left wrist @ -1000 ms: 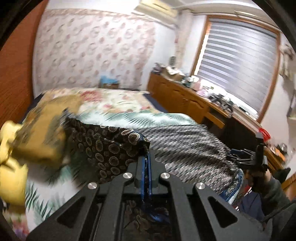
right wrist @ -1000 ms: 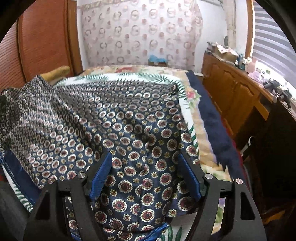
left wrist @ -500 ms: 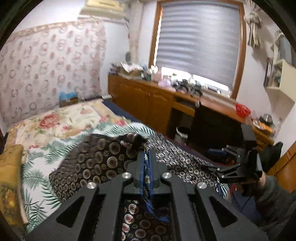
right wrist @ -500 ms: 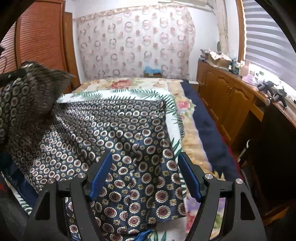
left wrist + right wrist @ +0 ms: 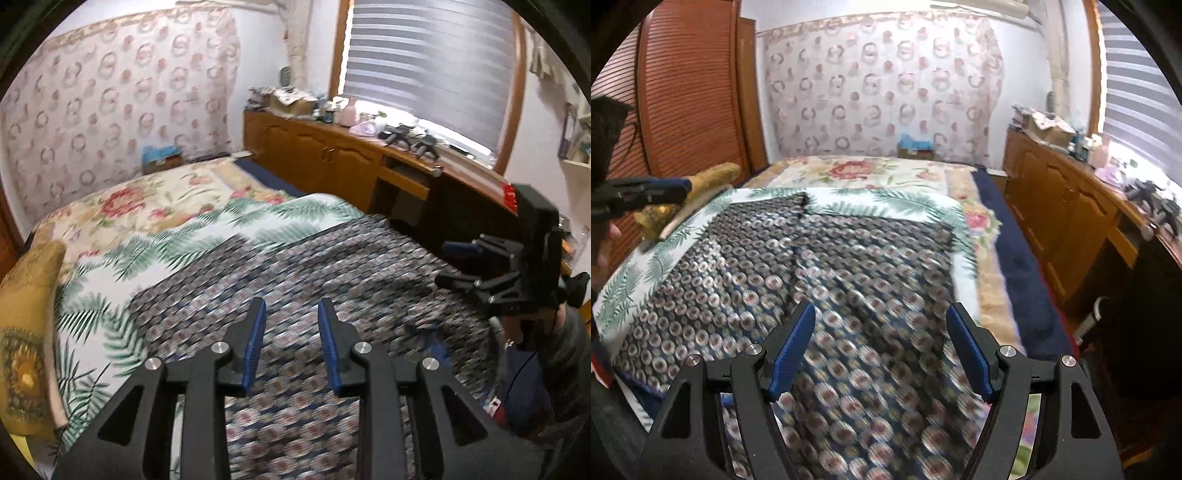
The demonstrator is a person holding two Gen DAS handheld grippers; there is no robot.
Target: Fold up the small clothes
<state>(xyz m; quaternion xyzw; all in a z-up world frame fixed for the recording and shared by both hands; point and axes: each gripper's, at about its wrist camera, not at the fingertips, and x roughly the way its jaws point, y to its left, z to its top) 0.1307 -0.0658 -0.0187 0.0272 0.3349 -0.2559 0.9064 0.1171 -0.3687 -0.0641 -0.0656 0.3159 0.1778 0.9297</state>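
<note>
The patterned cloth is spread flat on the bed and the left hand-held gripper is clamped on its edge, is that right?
Not quite. The cloth does lie spread on the bed, but the left hand-held gripper is not clamped on it. Its jaws have just been opening, and the left wrist view shows a clear gap between them with nothing gripped.

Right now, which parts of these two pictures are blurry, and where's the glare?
Left wrist view: the patterned garment smears with motion blur, the left gripper stays sharp, and daylight glares under the window blind. Right wrist view: the garment blurs near the right gripper; the window edge washes out.
</note>
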